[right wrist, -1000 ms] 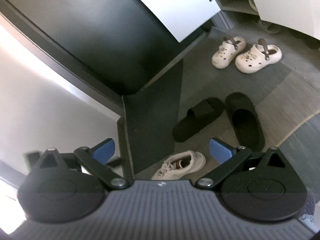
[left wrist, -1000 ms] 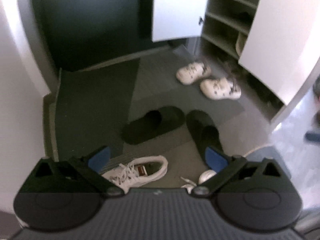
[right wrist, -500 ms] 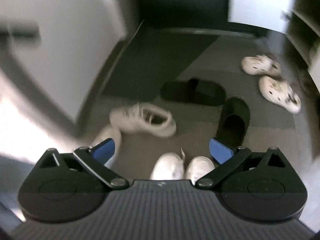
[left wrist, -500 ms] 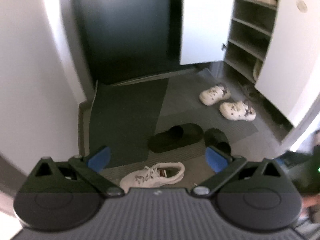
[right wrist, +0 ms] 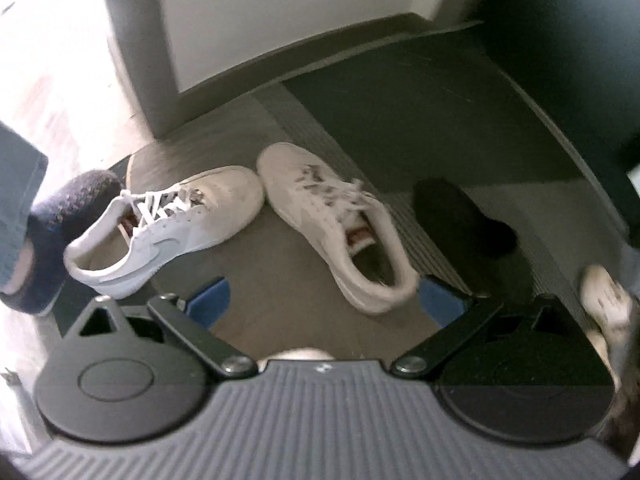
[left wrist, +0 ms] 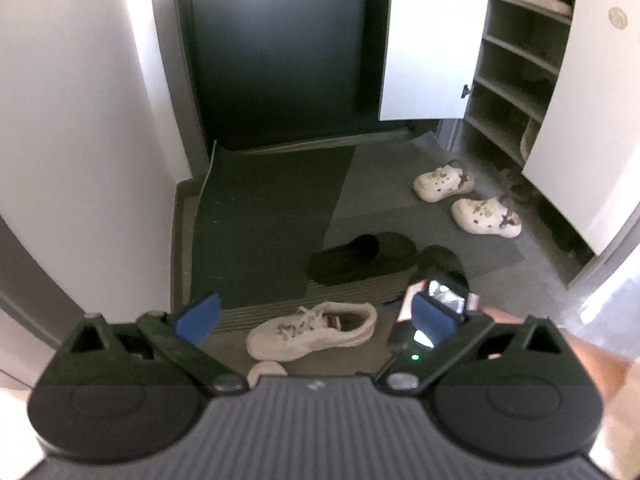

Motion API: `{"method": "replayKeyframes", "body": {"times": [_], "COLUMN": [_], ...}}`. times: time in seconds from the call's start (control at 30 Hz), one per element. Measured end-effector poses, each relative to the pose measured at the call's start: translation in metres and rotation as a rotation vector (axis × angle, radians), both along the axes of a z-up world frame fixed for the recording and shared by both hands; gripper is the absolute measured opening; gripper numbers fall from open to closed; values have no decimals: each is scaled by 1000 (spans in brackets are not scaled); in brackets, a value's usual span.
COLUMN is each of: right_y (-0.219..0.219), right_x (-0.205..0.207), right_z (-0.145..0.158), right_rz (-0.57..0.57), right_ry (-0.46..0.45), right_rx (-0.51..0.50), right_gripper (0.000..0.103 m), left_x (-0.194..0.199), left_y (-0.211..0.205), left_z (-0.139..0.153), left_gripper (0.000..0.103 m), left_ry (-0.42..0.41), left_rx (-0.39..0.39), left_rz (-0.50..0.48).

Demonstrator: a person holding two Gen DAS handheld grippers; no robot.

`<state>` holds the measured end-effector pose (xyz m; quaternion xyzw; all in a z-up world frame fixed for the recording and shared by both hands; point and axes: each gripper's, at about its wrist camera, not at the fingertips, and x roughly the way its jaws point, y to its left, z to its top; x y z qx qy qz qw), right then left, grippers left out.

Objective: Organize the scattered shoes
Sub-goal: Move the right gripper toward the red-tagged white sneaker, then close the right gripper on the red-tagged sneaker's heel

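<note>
Right gripper [right wrist: 322,300] has swung low over two white lace-up sneakers [right wrist: 340,224]; both grippers' jaws apart, empty; every shoe unshelved on the floor

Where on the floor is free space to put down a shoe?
The dark doormat between the wall and the black slippers is bare. Crowded: the strip from the white sneaker to the white clogs before the cabinet.
</note>
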<state>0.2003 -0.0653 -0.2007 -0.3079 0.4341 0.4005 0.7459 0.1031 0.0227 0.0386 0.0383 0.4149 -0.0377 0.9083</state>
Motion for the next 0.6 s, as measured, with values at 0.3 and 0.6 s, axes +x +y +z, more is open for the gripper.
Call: {"method": "replayKeyframes", "body": {"times": [0.3, 0.6], "right_y": [5, 43], "right_x": [36, 82], "right_z": [-42, -98], "right_rz": [168, 301], "right_ry": [-88, -61], "right_rx": [-2, -135], "right_gripper": [103, 103], "left_x": [22, 52], "left_y": [20, 5], "left_z": [-7, -25], "left_gripper": [103, 103], "left_ry": [14, 89], "left_rx": [-40, -73], "left_rz": [149, 173]}}
